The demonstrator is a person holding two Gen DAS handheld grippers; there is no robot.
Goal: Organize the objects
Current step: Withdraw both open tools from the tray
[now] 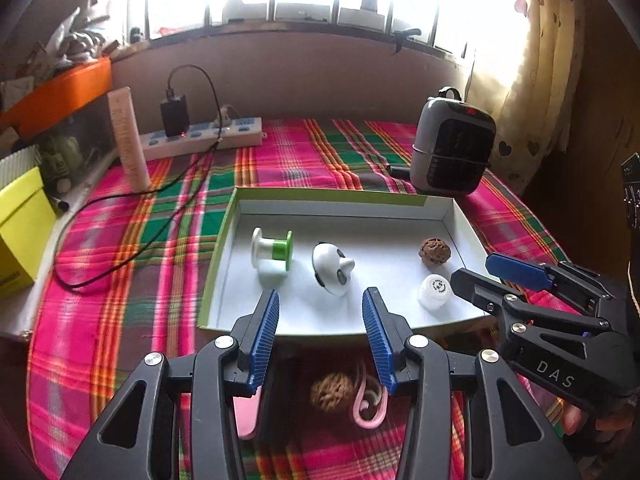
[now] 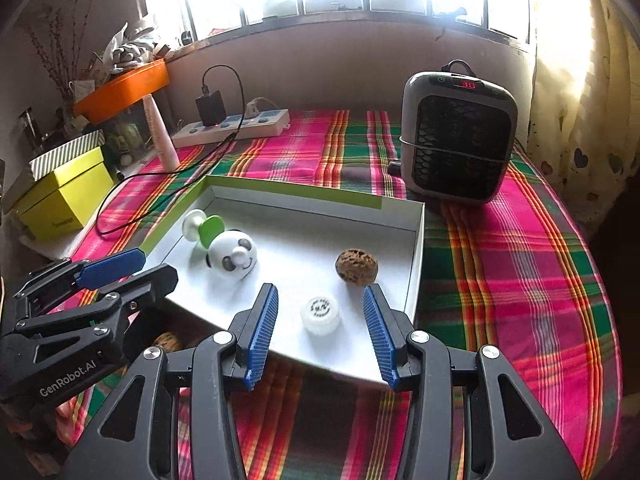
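Nearest the camera, on the plaid cloth (image 1: 120, 320) just in front of the box's near edge, two things are still waiting outside: a brown walnut (image 1: 332, 391) and, touching its right side, a pink curled hook-like item (image 1: 370, 406), with a pink object (image 1: 248, 416) partly hidden behind the left finger. The left gripper (image 1: 320, 332) is hovering right above them with its blue pads spread wide and nothing between them. The right gripper (image 2: 320, 330) is likewise standing spread apart and carrying nothing, hanging over the near right corner of the white box (image 2: 416, 248), with the small white cap (image 2: 321, 314) lying on the box floor between its fingers but untouched.

Farther in, the box is already holding four things: that cap at the near right, a second walnut (image 2: 356, 266) just beyond it, a white panda toy (image 2: 234, 258) in the middle, and a white and green spool (image 2: 202, 228) at the far left, touching the panda in the right wrist view.

So the sorting appears to be well past halfway, with the near loose items seemingly left to go in. Beyond the box, a grey heater (image 2: 458, 136) is standing at the far right, and a power strip (image 2: 236, 124) is lying at the far left
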